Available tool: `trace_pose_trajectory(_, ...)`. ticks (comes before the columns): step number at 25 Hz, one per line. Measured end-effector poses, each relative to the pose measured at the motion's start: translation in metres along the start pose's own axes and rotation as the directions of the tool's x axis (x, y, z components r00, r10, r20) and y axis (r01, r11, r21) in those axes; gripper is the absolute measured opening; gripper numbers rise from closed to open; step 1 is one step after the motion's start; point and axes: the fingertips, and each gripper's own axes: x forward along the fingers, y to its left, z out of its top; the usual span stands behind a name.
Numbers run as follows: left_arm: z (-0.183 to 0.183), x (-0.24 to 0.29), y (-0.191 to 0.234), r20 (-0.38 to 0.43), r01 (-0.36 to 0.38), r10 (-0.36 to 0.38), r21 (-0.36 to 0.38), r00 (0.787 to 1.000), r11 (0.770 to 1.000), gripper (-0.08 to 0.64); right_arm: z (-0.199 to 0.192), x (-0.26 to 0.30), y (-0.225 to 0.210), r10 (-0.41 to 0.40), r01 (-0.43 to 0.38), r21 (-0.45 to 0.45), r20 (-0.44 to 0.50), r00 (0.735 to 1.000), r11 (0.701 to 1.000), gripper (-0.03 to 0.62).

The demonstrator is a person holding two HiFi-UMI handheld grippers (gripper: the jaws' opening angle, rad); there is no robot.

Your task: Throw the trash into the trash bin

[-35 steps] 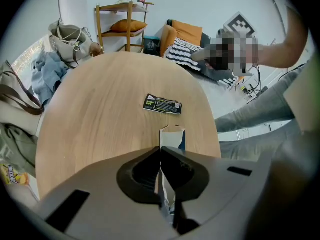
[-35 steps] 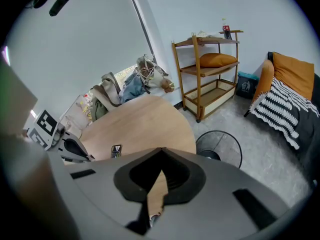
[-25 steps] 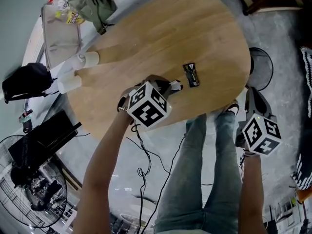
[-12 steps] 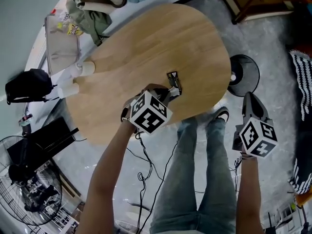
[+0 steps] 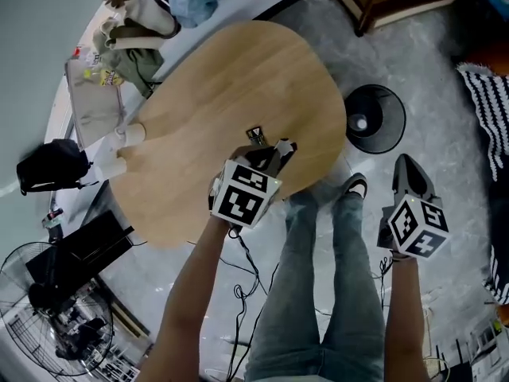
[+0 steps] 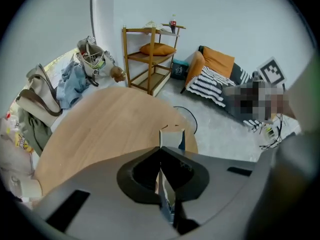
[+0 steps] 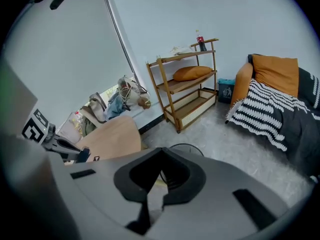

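My left gripper [image 5: 275,149] hangs over the near right part of the round wooden table [image 5: 215,70], shut on a small dark wrapper [image 5: 256,136]. In the left gripper view the wrapper [image 6: 171,137] is pinched between the closed jaws and sticks out past them. The black round trash bin [image 5: 374,118] stands on the floor just right of the table; part of the bin's rim [image 6: 189,117] shows past the table edge. My right gripper [image 5: 406,170] hovers over the floor right of the person's legs, shut and empty, with the bin [image 7: 181,148] just beyond its jaws.
Bags and clothes [image 5: 135,22] are heaped at the table's far left. A wooden shelf [image 6: 150,54] and a striped cushion on a chair [image 6: 210,81] stand beyond the bin. A fan [image 5: 56,325] and cables [image 5: 246,269] are on the floor near the person's shoe [image 5: 354,185].
The left gripper has carried the wrapper across the table toward its right edge, nearer the bin. The right gripper has shifted alongside it. The bin has come fully into the head view.
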Motion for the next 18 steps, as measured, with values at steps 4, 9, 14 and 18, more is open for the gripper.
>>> trace_pose_trajectory(4,0.023,0.006,-0.018,0.035,0.009,-0.006,-0.064,0.999,0.998,0.02,-0.001,-0.006,-0.019,-0.012,0.012,0.031,0.006,1.0,0.999,0.006)
trace_pose_trajectory(9,0.054,0.019,-0.044,0.11,0.037,-0.022,-0.141,0.994,0.989,0.02,-0.001,-0.013,-0.042,-0.033,0.032,0.068,0.019,0.999,0.997,0.006)
trace_pose_trajectory(14,0.09,0.033,-0.068,0.214,0.069,-0.025,-0.202,0.977,0.977,0.02,-0.003,-0.014,-0.068,-0.055,0.052,0.101,0.027,0.998,0.994,0.006)
trace_pose_trajectory(18,0.119,0.045,-0.081,0.296,0.078,-0.014,-0.206,0.955,0.976,0.02,-0.007,-0.014,-0.087,-0.078,0.072,0.14,0.036,0.996,0.987,0.006)
